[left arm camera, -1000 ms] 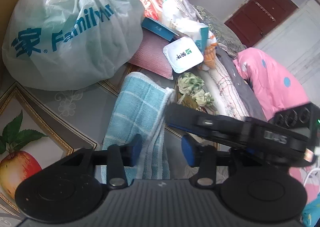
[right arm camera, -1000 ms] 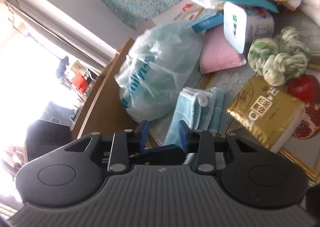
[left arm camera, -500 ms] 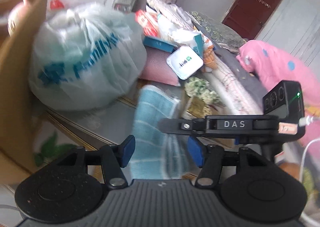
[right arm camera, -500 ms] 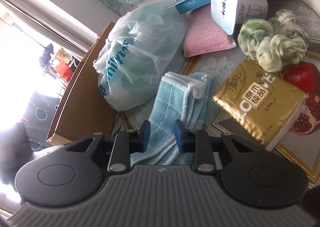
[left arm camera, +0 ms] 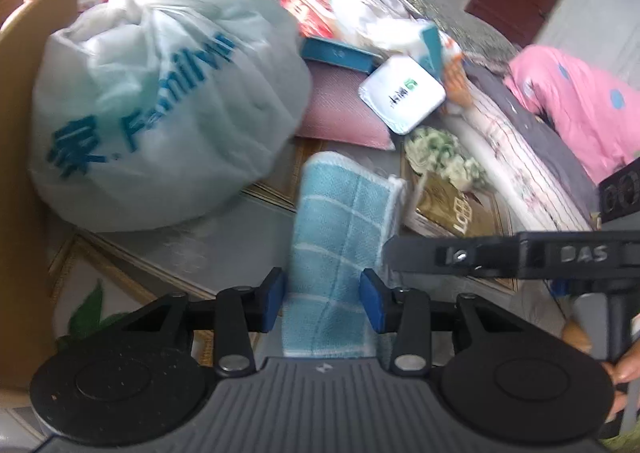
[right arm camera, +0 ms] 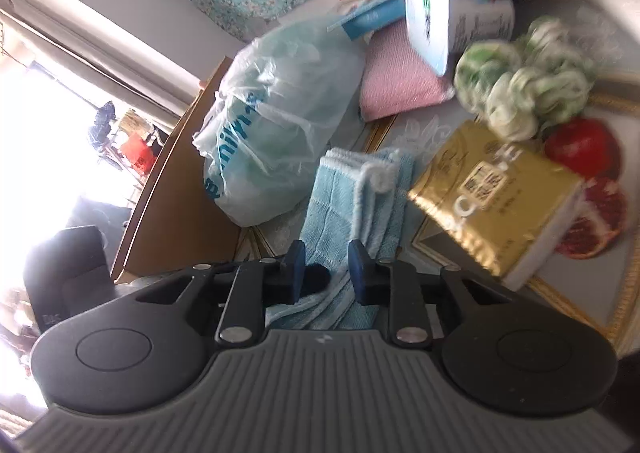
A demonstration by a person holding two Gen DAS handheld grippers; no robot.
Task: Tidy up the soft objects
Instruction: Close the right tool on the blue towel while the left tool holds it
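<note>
Blue towel [left arm camera: 340, 221], folded, white-checked, white-edged

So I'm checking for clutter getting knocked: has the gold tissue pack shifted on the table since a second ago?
Cannot tell. The gold tissue pack lies beside the printed pomegranate as before; only the camera's framing changed.

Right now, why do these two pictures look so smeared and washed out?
Left wrist view: motion blur smears the plastic bag and blue towel; fisheye bends the edges. Right wrist view: the window blows out white, and the gold tissue pack looks soft.
</note>
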